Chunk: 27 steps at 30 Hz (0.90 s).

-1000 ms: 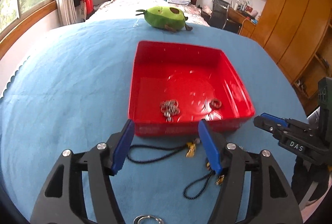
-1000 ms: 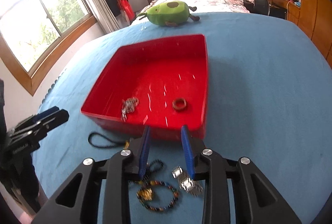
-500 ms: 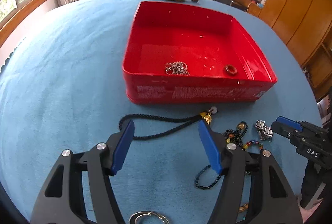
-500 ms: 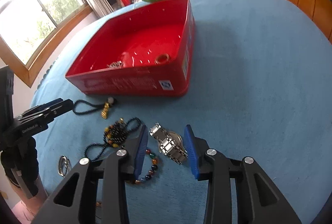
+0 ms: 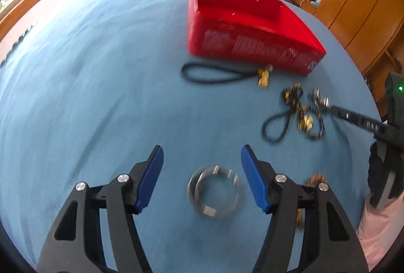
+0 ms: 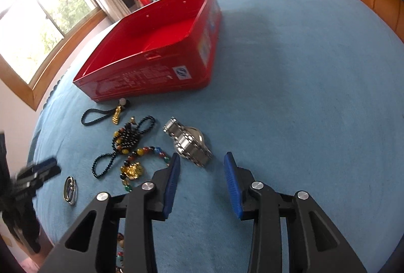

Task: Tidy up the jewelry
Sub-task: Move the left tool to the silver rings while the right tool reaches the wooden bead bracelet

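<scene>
Blue-covered table [image 6: 303,71]: wide bare room on window side and wardrobe side of red tray [image 6: 151,86]; edges far from work.

Red tray: collecting place, so loose jewelry lies just beside its near wall; inside floor mostly hidden by this wall.

Left claw [image 5: 202,172]: released, empty, jaws either side of silver ring [image 5: 214,193], likely for pickup; ring blurred.

Right claw [image 6: 200,182]: jaws just been opening, nothing pinched; metal watch [image 6: 188,145] just ahead.

Black cord with gold charm [image 6: 101,116] nearest tray; bead strings [image 6: 126,144] between cord and watch.
</scene>
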Available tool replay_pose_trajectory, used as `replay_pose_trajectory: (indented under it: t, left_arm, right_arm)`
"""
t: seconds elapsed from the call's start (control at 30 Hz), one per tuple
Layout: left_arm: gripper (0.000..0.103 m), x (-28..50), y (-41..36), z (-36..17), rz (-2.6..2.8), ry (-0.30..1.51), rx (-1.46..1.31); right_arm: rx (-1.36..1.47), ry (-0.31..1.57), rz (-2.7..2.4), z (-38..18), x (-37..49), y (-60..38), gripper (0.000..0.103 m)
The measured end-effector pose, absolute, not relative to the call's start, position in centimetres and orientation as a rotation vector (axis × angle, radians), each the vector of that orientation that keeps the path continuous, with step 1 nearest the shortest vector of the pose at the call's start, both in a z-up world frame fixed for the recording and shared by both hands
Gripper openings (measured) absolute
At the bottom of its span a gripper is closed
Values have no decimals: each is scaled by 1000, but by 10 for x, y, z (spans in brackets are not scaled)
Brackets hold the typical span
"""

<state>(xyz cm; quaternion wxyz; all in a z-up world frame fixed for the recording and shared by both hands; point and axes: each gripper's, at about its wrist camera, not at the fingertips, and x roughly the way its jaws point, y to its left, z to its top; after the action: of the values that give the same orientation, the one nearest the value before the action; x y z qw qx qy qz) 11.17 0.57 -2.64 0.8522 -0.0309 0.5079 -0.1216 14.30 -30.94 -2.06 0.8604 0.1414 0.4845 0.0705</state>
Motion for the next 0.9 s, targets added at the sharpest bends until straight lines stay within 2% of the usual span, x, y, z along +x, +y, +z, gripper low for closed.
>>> replay_pose_trajectory:
  t: [0.33, 0.57, 0.9]
  left_arm:
    - [59, 86, 38, -35, -210, 1099, -137]
    - [59, 74, 32, -38, -217, 1101, -126]
    - [59, 71, 32, -38, -201, 1093, -118]
  right_arm:
    - [286, 1026, 209, -13, 103, -287, 37]
    - [206, 1121, 360, -13, 67, -242, 36]
    - [69, 1164, 351, -28, 65, -207, 35]
